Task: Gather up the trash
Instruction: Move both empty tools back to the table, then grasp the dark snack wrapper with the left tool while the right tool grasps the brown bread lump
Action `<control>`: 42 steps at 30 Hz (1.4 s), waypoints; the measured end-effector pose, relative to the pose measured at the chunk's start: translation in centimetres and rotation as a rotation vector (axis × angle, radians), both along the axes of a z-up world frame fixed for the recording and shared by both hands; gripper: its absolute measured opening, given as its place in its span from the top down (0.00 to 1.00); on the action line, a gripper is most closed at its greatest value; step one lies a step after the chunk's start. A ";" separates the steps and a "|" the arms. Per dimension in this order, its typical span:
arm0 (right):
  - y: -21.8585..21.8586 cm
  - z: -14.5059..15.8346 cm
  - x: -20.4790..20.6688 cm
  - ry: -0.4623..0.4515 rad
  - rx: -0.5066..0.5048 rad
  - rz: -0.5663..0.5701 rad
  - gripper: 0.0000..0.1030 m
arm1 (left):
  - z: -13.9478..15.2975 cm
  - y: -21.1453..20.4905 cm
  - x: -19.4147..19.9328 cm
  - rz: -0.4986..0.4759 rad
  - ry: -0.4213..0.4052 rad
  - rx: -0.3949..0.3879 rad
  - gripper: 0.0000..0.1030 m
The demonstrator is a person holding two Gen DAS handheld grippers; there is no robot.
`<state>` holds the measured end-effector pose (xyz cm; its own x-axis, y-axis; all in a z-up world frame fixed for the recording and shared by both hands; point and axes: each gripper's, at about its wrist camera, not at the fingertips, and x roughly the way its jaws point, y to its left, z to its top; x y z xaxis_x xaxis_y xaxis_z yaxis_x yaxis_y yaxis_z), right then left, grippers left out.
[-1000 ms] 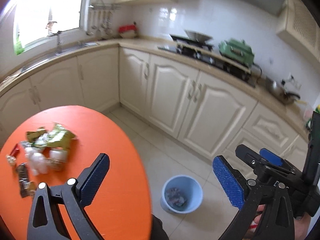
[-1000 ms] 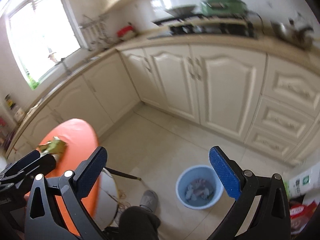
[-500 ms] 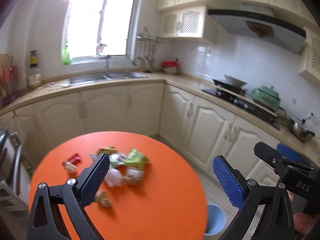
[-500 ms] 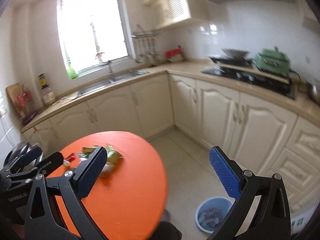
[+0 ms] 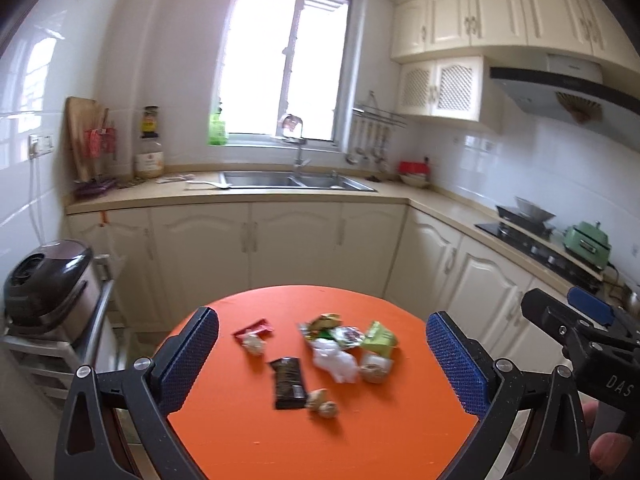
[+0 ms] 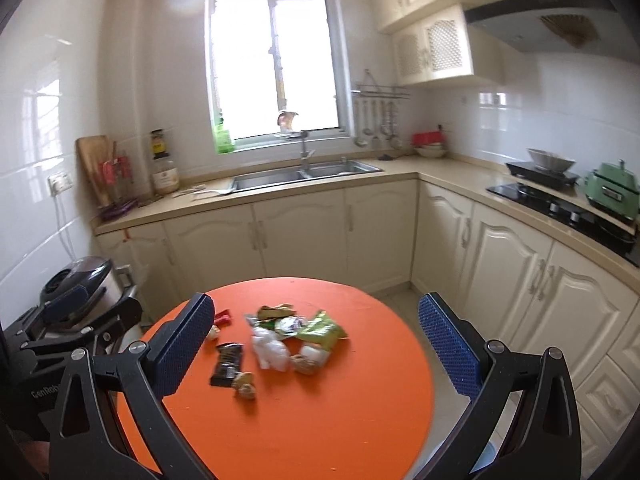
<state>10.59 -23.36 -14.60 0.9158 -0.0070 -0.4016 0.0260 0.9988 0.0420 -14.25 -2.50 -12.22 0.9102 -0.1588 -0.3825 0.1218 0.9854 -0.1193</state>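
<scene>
Both grippers hang above the near edge of a round orange desk [image 5: 360, 432], side by side and pointed at a kitchen corner. The left gripper [image 5: 322, 364] has its jaws spread wide and holds nothing; the right gripper [image 6: 316, 350] is likewise wide and empty.

The trash lies in a loose cluster on the far half of the desk, apart from both grippers. A dark wrapper [image 5: 289, 382] lies nearest, with two small brownish lumps [image 5: 323, 403] just beside its near end. Right of it sits a white crumpled bag [image 5: 337, 363], touching a green packet [image 5: 379, 336] and a pile of foil wrappers [image 5: 326, 326] behind it. A red wrapper [image 5: 255, 327] lies off to the left, with a pale scrap at its near edge.

Behind the desk runs a counter with a sink [image 5: 296, 180] under a window [image 5: 286, 68]. A rice cooker [image 5: 44, 282] stands on a rack at the left.
</scene>
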 end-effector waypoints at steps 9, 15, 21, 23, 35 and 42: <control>1.9 -0.7 0.6 0.008 -0.022 0.019 0.00 | -1.4 2.2 -1.4 0.042 0.041 -0.001 0.01; 0.7 -2.9 2.2 0.066 -0.018 0.000 0.00 | -2.1 2.7 4.1 0.036 0.118 0.013 0.01; -0.3 -7.3 5.4 0.187 -0.017 -0.001 0.00 | -4.1 2.6 9.9 0.032 0.211 0.018 0.01; -0.4 -9.2 6.7 0.230 -0.017 0.006 0.00 | -4.3 2.0 12.3 0.032 0.234 0.019 0.01; -0.3 -19.6 15.0 0.470 0.001 0.052 0.21 | -9.2 -2.0 29.0 0.008 0.446 0.058 0.02; -0.2 -23.1 18.0 0.534 0.024 0.069 0.36 | -12.0 -3.7 37.1 -0.019 0.528 0.063 0.08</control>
